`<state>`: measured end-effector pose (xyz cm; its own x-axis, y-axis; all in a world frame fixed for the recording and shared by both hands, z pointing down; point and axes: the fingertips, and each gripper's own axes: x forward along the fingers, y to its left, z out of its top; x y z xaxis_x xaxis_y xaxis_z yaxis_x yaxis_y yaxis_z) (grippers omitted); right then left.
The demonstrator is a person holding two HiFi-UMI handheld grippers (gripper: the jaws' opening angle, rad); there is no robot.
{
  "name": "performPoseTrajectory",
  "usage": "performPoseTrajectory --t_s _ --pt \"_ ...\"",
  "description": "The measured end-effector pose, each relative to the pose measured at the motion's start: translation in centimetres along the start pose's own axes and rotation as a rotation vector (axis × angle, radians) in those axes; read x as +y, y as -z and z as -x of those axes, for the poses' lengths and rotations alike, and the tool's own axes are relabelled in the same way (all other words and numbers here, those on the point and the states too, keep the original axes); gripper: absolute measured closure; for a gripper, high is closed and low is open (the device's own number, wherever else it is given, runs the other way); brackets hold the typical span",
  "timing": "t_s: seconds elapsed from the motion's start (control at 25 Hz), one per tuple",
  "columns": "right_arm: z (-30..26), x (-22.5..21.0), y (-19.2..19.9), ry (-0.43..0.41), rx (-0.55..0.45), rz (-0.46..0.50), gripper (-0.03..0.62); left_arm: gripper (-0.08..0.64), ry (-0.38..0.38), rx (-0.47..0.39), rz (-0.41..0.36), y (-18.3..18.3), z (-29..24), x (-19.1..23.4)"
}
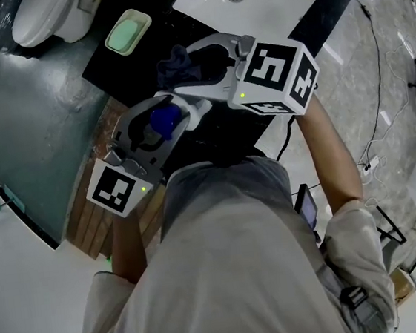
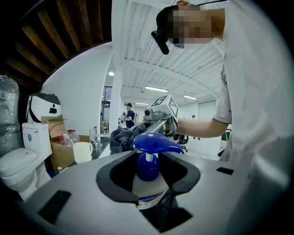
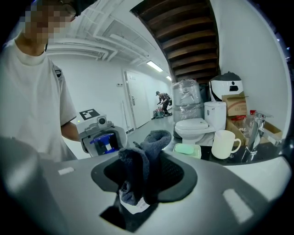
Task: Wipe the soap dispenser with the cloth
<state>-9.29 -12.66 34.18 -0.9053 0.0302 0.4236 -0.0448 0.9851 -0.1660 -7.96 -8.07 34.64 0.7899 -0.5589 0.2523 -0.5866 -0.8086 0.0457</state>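
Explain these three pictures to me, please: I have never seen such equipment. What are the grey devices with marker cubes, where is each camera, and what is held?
No robot: a person holds a two-jaw gripper in each hand. The top-down picture comes from a head camera; the other two from cameras riding on the grippers. The left gripper clamps a clear soap dispenser with a blue pump; the right gripper clamps a dark grey cloth. On the black counter sit a green soap bar and a white mug.
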Motion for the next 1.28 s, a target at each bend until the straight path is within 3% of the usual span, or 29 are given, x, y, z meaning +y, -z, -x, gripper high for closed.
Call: performPoseTrajectory --t_s 0.32,0.56,1.28 --pt "0.7 -0.1 -0.4 0.034 -0.047 -0.035 0.43 0.414 0.003 0.016 -0.037 -0.4 -0.5 -0.1" --pt "2.6 -3.5 1.8 0.137 -0.037 -0.069 0.43 0.414 -0.037 0.031 -0.039 -0.9 -3.6 1.1" --pt "5.8 -6.1 3.6 0.267 -0.124 -0.197 0.43 0.413 -0.102 -0.027 -0.002 -1.6 -3.9 1.8"
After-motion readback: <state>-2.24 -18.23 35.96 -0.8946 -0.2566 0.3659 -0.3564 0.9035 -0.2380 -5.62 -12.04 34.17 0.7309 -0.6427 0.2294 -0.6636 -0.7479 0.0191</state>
